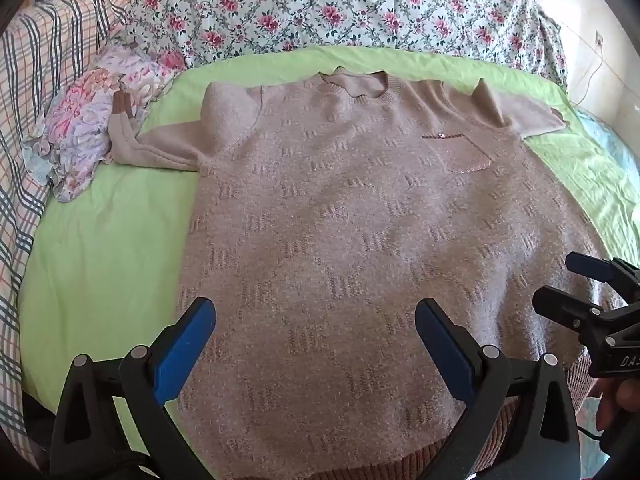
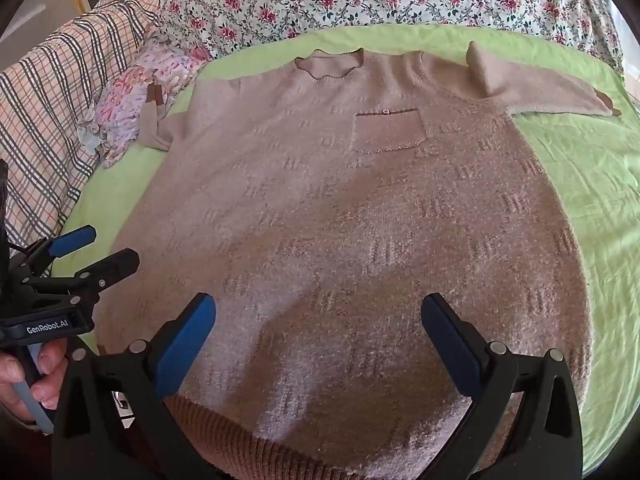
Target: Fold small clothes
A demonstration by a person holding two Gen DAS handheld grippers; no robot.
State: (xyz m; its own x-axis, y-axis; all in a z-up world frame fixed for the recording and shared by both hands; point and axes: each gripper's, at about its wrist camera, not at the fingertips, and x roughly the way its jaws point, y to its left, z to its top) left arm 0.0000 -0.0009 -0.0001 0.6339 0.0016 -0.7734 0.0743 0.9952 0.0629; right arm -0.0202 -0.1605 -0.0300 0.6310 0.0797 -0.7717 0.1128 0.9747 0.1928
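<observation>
Sweater point(image 1: 340, 220) lay collar toward frame top, long axis straight ahead; my left gripper point(image 1: 316, 344) and right gripper point(image 2: 318, 340) both spread wide, empty, over hem.

The sweater point(image 1: 340, 216) lies flat on the sheet point(image 1: 108, 240), collar toward the far edge. A crumpled cloth point(image 1: 92, 128) sits at the far left corner, touching one cuff. Floral bedding point(image 1: 320, 4) lies behind.
</observation>
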